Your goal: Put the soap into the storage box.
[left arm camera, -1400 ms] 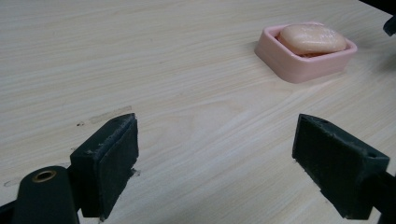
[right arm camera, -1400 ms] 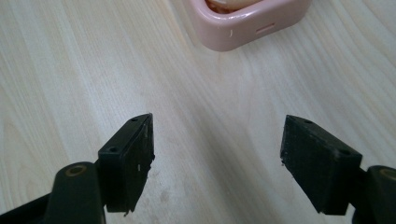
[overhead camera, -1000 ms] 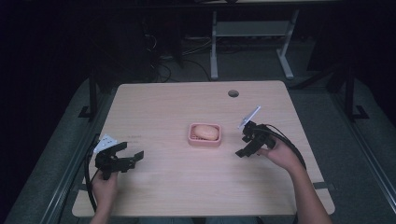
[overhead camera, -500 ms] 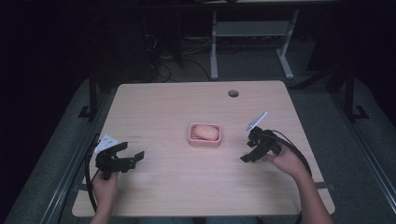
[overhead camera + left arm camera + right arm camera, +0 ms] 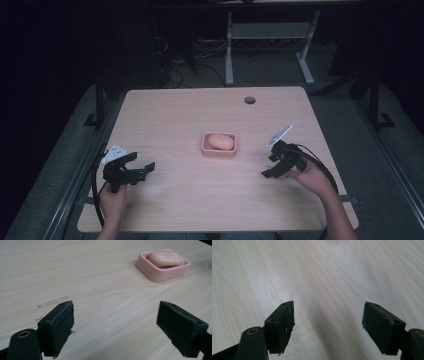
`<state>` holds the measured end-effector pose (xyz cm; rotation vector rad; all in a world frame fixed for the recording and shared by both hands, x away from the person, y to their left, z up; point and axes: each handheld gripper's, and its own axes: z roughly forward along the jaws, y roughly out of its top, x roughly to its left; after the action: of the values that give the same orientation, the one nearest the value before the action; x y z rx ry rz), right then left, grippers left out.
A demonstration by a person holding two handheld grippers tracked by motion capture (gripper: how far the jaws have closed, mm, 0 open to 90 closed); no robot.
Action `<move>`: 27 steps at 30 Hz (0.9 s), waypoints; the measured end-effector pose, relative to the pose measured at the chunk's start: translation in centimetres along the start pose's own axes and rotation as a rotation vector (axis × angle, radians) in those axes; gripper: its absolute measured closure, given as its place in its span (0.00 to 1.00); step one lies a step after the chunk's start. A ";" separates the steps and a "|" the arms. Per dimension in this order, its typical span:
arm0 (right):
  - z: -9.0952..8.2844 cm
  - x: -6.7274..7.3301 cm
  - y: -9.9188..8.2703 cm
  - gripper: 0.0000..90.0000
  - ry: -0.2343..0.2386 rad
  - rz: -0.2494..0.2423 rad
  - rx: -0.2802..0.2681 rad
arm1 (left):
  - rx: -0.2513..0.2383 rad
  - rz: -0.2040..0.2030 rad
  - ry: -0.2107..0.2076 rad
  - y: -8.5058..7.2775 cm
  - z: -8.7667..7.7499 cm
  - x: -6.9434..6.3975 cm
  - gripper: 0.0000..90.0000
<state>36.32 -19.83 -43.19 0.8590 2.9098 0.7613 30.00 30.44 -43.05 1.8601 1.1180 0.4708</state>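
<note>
Two black, flat-padded grippers, left gripper (image 5: 142,169) and right gripper (image 5: 272,166), are gaping empty over the pale woodgrain table (image 5: 175,115); an oval soap (image 5: 220,141) is lying in a pink rounded-rectangular dish (image 5: 218,150) mid-table.

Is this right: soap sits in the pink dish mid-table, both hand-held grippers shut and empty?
Not quite. The soap does sit in the pink dish mid-table, but both hand-held grippers, left and right, are open and empty; each gripper view shows its jaws wide apart.
</note>
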 end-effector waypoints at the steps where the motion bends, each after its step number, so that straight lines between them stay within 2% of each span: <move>1: -0.1 0.1 -0.2 0.28 0.001 0.015 -0.001 | 0.000 0.001 0.000 0.0 0.0 0.0 0.16; 27: -0.6 1.2 -4.4 0.28 -0.011 0.052 -0.056 | 0.008 0.009 -0.004 0.1 0.3 -0.2 0.16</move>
<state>32.97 -22.71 -44.55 0.9331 2.8528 0.8344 30.09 30.08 -43.13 1.8733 1.1104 0.4680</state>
